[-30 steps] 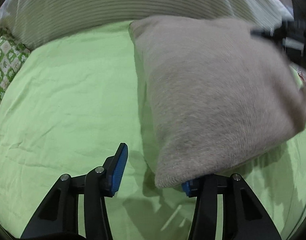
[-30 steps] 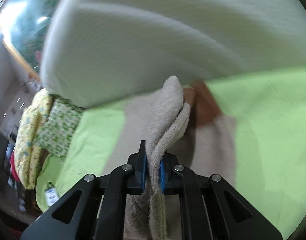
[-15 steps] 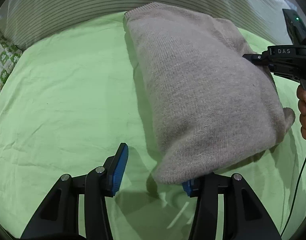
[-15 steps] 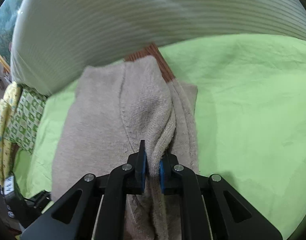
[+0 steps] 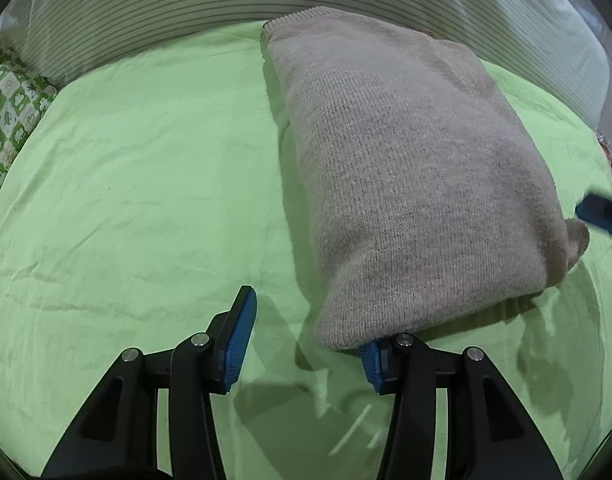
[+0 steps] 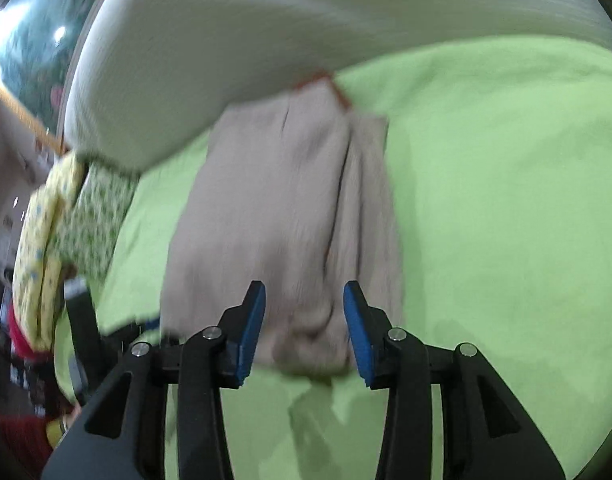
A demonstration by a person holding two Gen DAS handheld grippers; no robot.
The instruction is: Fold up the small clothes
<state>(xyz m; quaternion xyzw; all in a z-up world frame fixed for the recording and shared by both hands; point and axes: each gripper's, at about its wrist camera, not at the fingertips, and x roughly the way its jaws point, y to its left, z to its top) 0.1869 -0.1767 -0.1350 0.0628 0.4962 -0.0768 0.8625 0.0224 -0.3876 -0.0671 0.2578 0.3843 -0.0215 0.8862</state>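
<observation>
A folded beige knit sweater lies on the green bedsheet. My left gripper is open; its right pad sits under the sweater's near corner, its left pad stands free over the sheet. In the right wrist view, which is blurred, the sweater lies folded with a brown-red edge at its far end. My right gripper is open, its blue pads on either side of the sweater's near end, apart from it. A blue tip of the right gripper shows at the left wrist view's right edge.
A striped white pillow or duvet runs along the far side of the bed. A green-patterned cloth lies at the far left, with a yellow patterned one beside it. The left gripper's body shows at left.
My right gripper has opened and let go of the sweater's edge, which dropped flat. The sweater settled onto the sheet. The left gripper stayed open and hardly moved.
</observation>
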